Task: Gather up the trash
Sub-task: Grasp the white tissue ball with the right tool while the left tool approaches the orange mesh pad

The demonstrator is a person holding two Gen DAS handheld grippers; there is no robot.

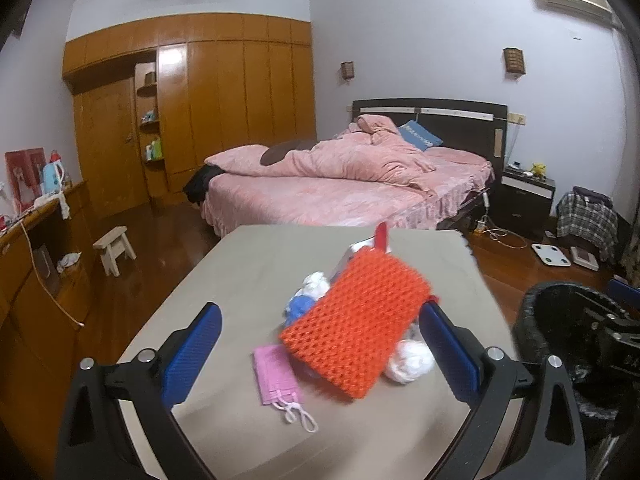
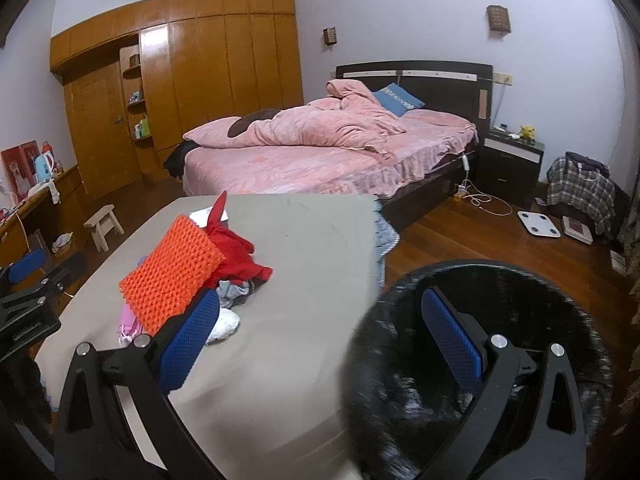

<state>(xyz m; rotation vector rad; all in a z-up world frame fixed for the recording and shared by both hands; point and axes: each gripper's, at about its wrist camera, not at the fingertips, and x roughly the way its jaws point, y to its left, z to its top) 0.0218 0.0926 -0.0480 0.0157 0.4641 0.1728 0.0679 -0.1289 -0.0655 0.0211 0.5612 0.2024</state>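
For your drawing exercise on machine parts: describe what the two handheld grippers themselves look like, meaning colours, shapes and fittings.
Both look alike. The left gripper has two flat blue fingers with a textured, dimpled surface, mounted on glossy black angular arms with triangular cut-outs, joined by round silver bolts. The right gripper shows the same blue fingers, black frame and silver bolts. No cables or sleeves are visible.

- both views are rather dim, with a soft indoor light from above and a cool violet tint on the walls.
- a bright glare stripe lies on the wardrobe (image 1: 224, 92) doors, seen in both views.
- shadows are weak and soft; the floor (image 1: 160, 236) is dark with faint reflections.
- the orange net (image 1: 356, 324) is smeared by motion blur in the left view, sharper in the right view.
- the black bin (image 2: 480, 344) is strongly blurred at its left rim in the right view.
- fisheye bends the walls and the corners are black.
- fine detail is grainy.
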